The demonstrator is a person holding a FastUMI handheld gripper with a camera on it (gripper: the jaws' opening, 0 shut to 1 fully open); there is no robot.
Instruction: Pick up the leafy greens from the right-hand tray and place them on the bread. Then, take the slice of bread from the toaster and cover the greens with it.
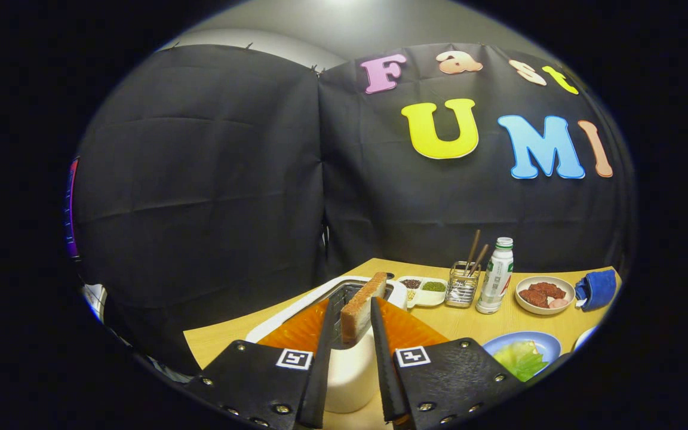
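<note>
Bread slice (363, 309) is seen clamped between both fingers of the gripper (350, 340) above the toaster (344, 364); it should be carried level toward the greens (520, 358), just right of the fingers.

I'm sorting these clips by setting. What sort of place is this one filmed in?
Most likely a staged kitchen tabletop in a recording booth, not a real kitchen: a wooden table against a black cloth wall, with a toaster, a bowl of meat and a plate of greens. The gripper holds a bread slice.
</note>
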